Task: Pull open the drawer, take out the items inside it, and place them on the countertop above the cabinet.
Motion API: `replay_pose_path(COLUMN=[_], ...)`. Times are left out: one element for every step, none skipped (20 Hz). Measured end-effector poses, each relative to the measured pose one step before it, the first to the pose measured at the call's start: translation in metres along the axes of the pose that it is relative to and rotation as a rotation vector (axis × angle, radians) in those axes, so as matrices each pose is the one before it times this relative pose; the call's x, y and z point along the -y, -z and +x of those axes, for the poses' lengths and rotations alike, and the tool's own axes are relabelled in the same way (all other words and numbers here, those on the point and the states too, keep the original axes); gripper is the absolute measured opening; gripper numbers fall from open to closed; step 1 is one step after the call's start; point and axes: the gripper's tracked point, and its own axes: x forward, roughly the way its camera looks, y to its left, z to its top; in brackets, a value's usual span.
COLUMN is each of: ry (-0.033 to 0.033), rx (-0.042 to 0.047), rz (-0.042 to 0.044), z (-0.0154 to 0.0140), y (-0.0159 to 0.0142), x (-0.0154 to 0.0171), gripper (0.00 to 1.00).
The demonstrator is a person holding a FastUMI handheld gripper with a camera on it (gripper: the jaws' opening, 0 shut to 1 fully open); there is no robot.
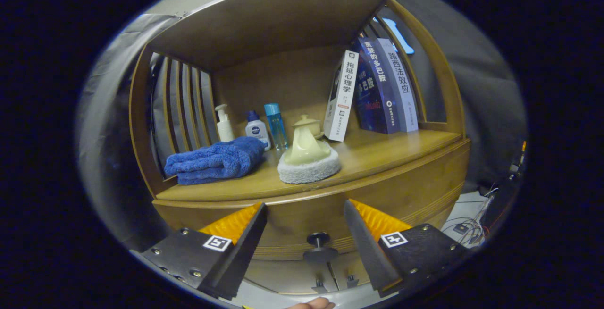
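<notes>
1. Between the two fingers of the gripper [306, 214], which stand wide apart and hold nothing, sits the dark round knob [318, 242] of the drawer [377, 196]. It is just ahead of the fingertips, a little below their line, with a clear gap on each side.
2. Behind the knob, the drawer front looks flush with the cabinet, so the drawer appears shut. What is inside cannot be seen.
3. Beyond and above the fingers, the countertop [377, 151] carries a folded blue towel [214, 160] ahead of the left finger, a cream brush on a fluffy pad [309, 155] straight ahead, three small bottles [257, 127] behind those, and leaning books [373, 87] ahead of the right finger.
4. My judgement: this fits either a drawer waiting to be pulled or one closed again with its goods already up on the countertop. The pictures do not settle which.
5. Should the knob be the target, a good grip means lowering the fingers until they flank the stem behind the knob's head, centring it, closing evenly, then pulling straight back along the drawer's travel, without twisting.
6. Bare countertop ahead of the right finger, before the books, looks the safest landing spot.
</notes>
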Motion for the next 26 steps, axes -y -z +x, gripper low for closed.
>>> replay_pose_path(ry=[0.00113,0.00112,0.00070,-0.00082,-0.00348,0.00114,0.00675,0.00964,0.00998,0.00848,0.00406,-0.00122,-0.00618,-0.00772,-0.00725,-0.00216,0.00023,0.00471,0.00994,0.00587,-0.00428,-0.01227,-0.00776,-0.00133,-0.00183,-0.00150], rx=[-0.00080,0.00193,0.00861,0.01247,0.01063,0.00971,0.01085,0.00995,0.00406,-0.00070,0.00185,-0.00031,0.00115,-0.00298,-0.00431,-0.00061,-0.00154,-0.00370,-0.00341,-0.00125,-0.00194,0.00344,0.00448,0.00327,0.00197,-0.00047], rz=[-0.00655,-0.00958,-0.00951,-0.00538,-0.00073,-0.00594,-0.01205,-0.01735,-0.01949,-0.01862,-0.01568,-0.01074,-0.00361,0.00129,0.00199,-0.00228,-0.00737,-0.01327,-0.01464,-0.01074,-0.00453,-0.00370,-0.00359,-0.00828,-0.00782,-0.00340], z=[-0.00043,-0.00260,-0.00372,-0.00412,-0.00638,-0.00768,-0.00841,-0.00907,-0.00653,-0.00968,-0.00940,-0.00921,-0.00918,-0.01012,-0.01137,-0.00989,-0.01065,-0.01097,-0.00969,-0.01051,-0.00863,-0.00870,-0.00945,-0.00827,-0.00768,-0.00676], y=[-0.00221,-0.00351,-0.00571,-0.00772,-0.00703,-0.00882,-0.01040,-0.01067,-0.01042,-0.00889,-0.00858,-0.00870,-0.00808,-0.00678,-0.00701,-0.00687,-0.00573,-0.00355,-0.00221,-0.00230,-0.00048,-0.00098,-0.00086,0.00023,0.00109,0.00096], x=[-0.00145,-0.00193,-0.00127,-0.00204,-0.00194,-0.00158,0.00082,0.00156,0.00308,0.00224,0.00092,0.00066,0.00032,-0.00091,-0.00008,0.00001,0.00168,0.00139,0.00334,0.00247,-0.00137,-0.00233,-0.00071,0.00041,-0.00048,-0.00110], gripper=[0.99,0.99,0.99,0.99,0.99,0.99,0.99,0.99,0.99,0.99,0.99,0.99,0.99,0.99,0.99,0.99,0.99,0.99,0.99,0.99,0.99,0.99,0.99,0.99,0.99,0.99])
